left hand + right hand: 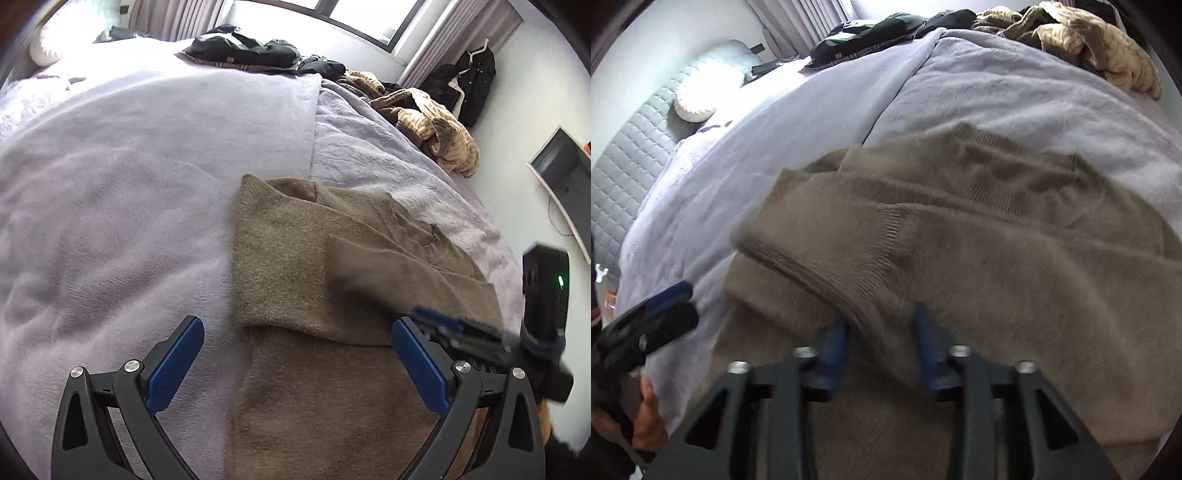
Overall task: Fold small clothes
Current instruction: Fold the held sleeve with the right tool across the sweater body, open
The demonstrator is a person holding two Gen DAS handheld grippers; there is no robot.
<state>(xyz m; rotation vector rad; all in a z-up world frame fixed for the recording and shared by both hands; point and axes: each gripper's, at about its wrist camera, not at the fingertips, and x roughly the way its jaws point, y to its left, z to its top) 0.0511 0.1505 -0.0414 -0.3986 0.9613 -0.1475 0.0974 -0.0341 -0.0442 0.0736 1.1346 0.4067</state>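
A brown knit sweater (314,277) lies partly folded on the lilac bed cover (110,203). My left gripper (297,339) is wide open and empty, hovering over the sweater's left edge. My right gripper (882,325) has its blue pads (834,343) partly closed around a raised fold of the sweater (923,240), which bunches between them. The right gripper also shows blurred at the right of the left wrist view (461,328). The left gripper shows at the left edge of the right wrist view (661,306).
A pile of tan striped clothes (436,122) and dark clothes (243,51) lie at the far side of the bed. A white pillow (701,92) and padded headboard (624,158) are at the left. A monitor (565,177) stands by the wall.
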